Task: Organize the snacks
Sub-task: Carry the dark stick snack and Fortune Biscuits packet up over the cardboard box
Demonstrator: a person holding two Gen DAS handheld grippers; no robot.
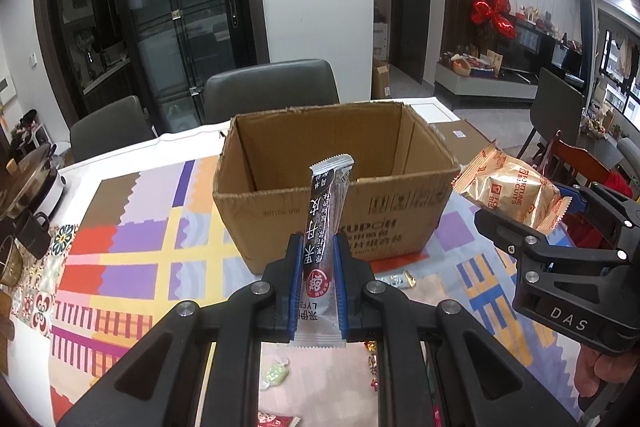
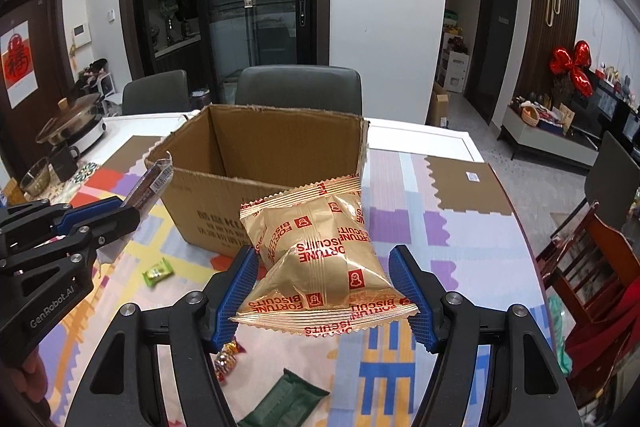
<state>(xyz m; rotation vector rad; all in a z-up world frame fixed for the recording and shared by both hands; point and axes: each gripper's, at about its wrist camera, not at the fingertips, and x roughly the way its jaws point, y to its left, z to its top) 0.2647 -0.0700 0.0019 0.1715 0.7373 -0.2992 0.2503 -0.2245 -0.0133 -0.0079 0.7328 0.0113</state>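
An open cardboard box [image 1: 336, 187] stands on the patterned tablecloth; it also shows in the right wrist view [image 2: 256, 163] and looks empty inside. My left gripper [image 1: 317, 247] is shut on a long dark snack stick [image 1: 326, 211], held upright just in front of the box; it also shows in the right wrist view [image 2: 150, 185]. My right gripper [image 2: 326, 267] is shut on a gold Fortune Biscuits bag [image 2: 324, 259], held above the table in front of the box's right side. The bag also shows in the left wrist view [image 1: 510, 193].
Loose sweets lie on the cloth: a green candy [image 2: 159, 271], a dark green packet [image 2: 286, 401], a shiny wrapped sweet [image 2: 226, 357], a pale green candy [image 1: 276, 373]. A pot [image 2: 74, 127] and mug [image 2: 64, 159] stand at the left. Chairs [image 2: 298, 85] are behind the table.
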